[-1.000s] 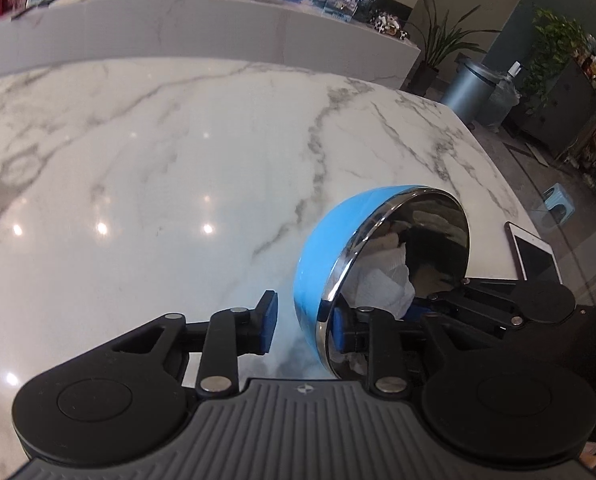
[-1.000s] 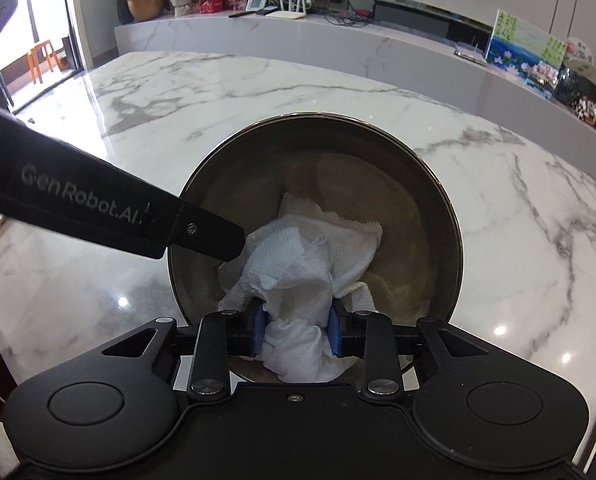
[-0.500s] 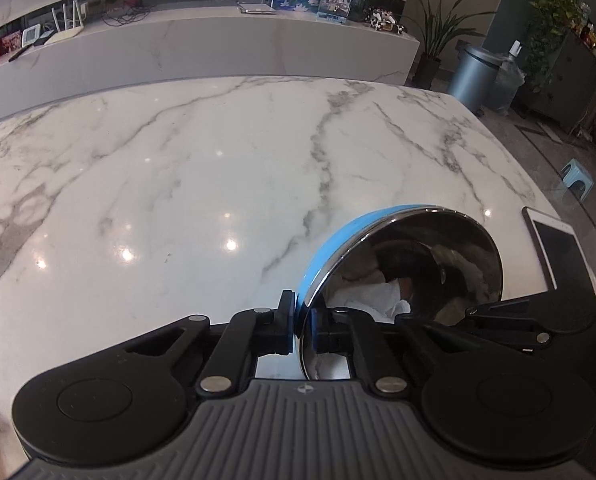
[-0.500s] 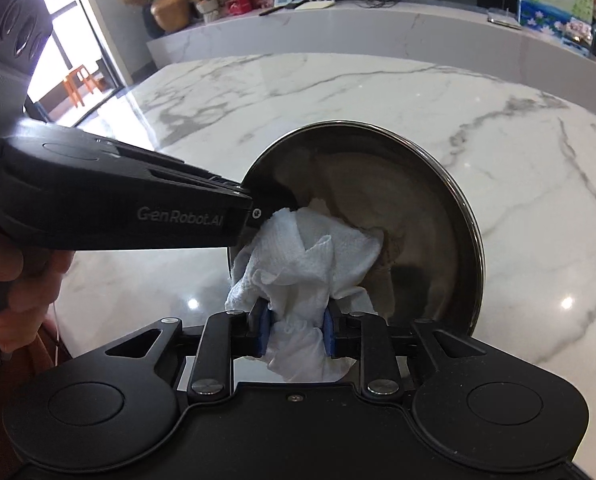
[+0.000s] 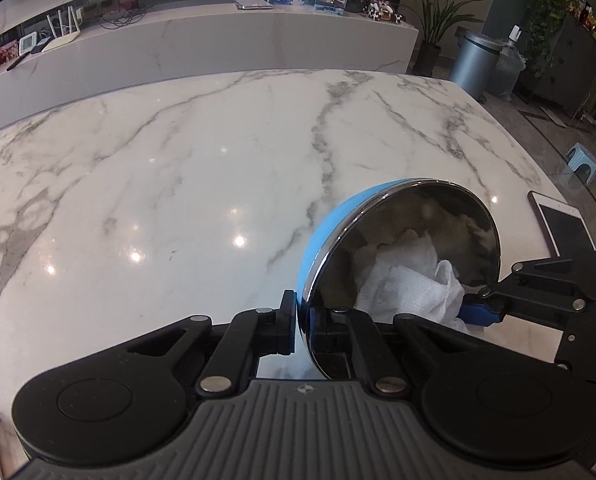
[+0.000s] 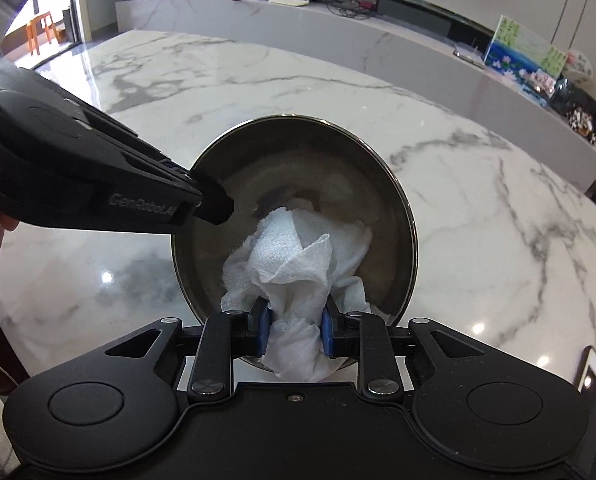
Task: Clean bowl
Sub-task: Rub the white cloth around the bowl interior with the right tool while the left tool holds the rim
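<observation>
blue on the outside and polished steel within, the bowl point(image 5: 402, 252) was tipped on its side above the marble table point(image 5: 178, 184), its mouth facing right in the left wrist view. the left gripper point(image 5: 304, 322) was pinched tight on the near rim, one finger against the blue shell and the other inside. the right gripper point(image 6: 294, 330) was clamped on a crumpled white paper towel point(image 6: 298, 268), which was pushed into the steel hollow and pressed against the inner wall. whether the bowl's lower edge touched the table could not be told, as the grippers hid it. a white tablet point(image 5: 560, 226) lay near the table's right edge, just beside the bowl.
</observation>
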`<move>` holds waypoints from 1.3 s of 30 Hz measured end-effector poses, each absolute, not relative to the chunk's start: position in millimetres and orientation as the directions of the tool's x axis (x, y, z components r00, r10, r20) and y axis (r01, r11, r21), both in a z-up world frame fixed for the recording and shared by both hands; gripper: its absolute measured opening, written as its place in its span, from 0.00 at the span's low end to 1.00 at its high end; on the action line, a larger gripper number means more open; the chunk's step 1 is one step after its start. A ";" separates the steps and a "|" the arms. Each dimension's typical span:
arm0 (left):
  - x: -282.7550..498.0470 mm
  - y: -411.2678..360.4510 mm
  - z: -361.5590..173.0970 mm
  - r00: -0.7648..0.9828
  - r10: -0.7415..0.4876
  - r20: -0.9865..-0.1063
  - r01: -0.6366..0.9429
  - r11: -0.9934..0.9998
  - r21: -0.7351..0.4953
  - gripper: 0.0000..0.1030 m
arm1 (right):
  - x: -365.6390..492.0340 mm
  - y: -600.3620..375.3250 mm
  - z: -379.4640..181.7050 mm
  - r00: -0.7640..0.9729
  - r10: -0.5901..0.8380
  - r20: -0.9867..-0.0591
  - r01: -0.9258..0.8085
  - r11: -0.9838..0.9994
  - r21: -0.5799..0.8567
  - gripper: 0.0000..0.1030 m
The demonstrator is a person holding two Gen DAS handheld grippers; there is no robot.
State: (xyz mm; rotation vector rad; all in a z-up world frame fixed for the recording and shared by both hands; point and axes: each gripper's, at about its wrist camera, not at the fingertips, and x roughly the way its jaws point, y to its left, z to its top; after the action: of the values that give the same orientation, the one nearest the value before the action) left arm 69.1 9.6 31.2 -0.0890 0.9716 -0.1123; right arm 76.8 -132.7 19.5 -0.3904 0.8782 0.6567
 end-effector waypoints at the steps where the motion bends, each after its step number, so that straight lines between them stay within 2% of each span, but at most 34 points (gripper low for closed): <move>1: 69.6 10.5 30.2 0.557 -0.143 -0.818 0.054 0.989 -0.135 0.06 | 78.0 -133.9 19.3 0.461 0.369 -0.807 -0.667 0.744 -0.041 0.22; 5: 70.6 11.5 25.2 0.552 -0.176 -0.815 0.046 0.982 -0.181 0.16 | 83.1 -138.9 16.7 0.459 0.374 -0.806 -0.645 0.764 -0.013 0.22; 10: 72.2 4.4 14.7 0.520 -0.203 -0.830 0.045 0.977 -0.210 0.18 | 90.3 -137.2 11.4 0.453 0.379 -0.807 -0.631 0.776 0.010 0.22; 15: 72.7 -1.2 9.8 0.500 -0.222 -0.837 0.064 0.973 -0.220 0.17 | 95.3 -140.4 8.8 0.451 0.379 -0.808 -0.625 0.780 0.017 0.22; 17: 73.1 0.3 10.9 0.499 -0.226 -0.837 0.066 0.973 -0.223 0.12 | 95.5 -141.5 8.9 0.449 0.383 -0.807 -0.626 0.779 0.021 0.22; 21: 70.7 -0.3 17.6 0.522 -0.189 -0.832 0.080 0.982 -0.172 0.10 | 96.9 -143.9 9.4 0.429 0.403 -0.809 -0.628 0.777 0.054 0.22; 26: 67.6 9.6 33.7 0.553 -0.139 -0.822 0.062 0.990 -0.126 0.07 | 103.1 -152.6 7.7 0.268 0.561 -0.783 -0.618 0.724 0.307 0.22; 29: 65.5 14.2 37.6 0.556 -0.111 -0.824 0.051 0.994 -0.100 0.07 | 103.8 -150.0 6.1 0.212 0.609 -0.764 -0.616 0.691 0.380 0.22; 34: 65.3 14.2 36.7 0.547 -0.104 -0.831 0.061 0.995 -0.084 0.07 | 103.9 -143.4 7.6 0.249 0.567 -0.785 -0.622 0.715 0.318 0.22; 39: 67.1 14.0 32.1 0.528 -0.108 -0.842 0.065 0.994 -0.087 0.08 | 94.5 -141.1 20.7 0.411 0.469 -0.782 -0.625 0.769 0.133 0.21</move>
State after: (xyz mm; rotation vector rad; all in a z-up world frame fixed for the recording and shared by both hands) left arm 67.1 14.0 32.1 -0.0466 1.0097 -0.1036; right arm 94.5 -141.1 20.7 -0.1907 0.9165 0.6934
